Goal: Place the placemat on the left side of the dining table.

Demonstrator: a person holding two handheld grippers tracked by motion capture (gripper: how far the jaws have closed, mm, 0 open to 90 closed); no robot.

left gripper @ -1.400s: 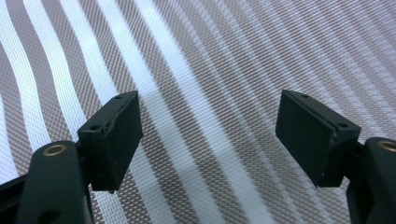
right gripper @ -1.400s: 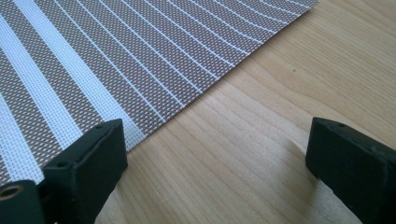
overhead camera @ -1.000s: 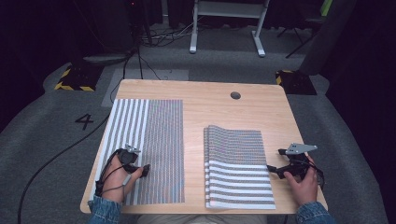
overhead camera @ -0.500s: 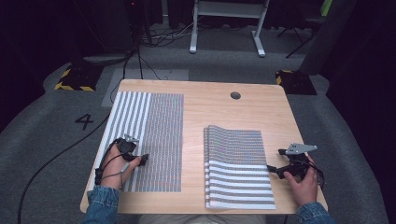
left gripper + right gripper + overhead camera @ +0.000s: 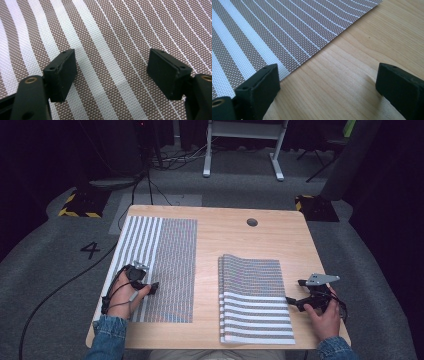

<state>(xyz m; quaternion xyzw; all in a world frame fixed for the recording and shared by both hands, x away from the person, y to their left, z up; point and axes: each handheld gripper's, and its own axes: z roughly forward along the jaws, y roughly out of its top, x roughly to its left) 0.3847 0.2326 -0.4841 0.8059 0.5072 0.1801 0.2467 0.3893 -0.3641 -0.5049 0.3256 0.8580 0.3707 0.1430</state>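
Note:
A brown-and-white striped woven placemat (image 5: 167, 255) lies flat on the left half of the wooden table (image 5: 235, 235). My left gripper (image 5: 146, 279) hovers over its near left part, over the broad white stripes (image 5: 100, 50). Its jaws have just been closing a little, and the left gripper (image 5: 112, 72) is open with nothing between the jaws. A second striped placemat (image 5: 252, 300) lies at the right, its far edge curled up. My right gripper (image 5: 296, 292) sits just past that mat's right edge (image 5: 312, 57); the right gripper (image 5: 327, 85) is open over bare wood.
A round cable hole (image 5: 252, 222) is in the table's far side. Bare wood runs between the two mats. On the floor lie black cables (image 5: 60, 285), a painted "4" (image 5: 91, 250) and a white stand's legs (image 5: 240, 167).
My left hand has slid a short way up the left placemat, away from the person. The right hand and both mats have stayed put.

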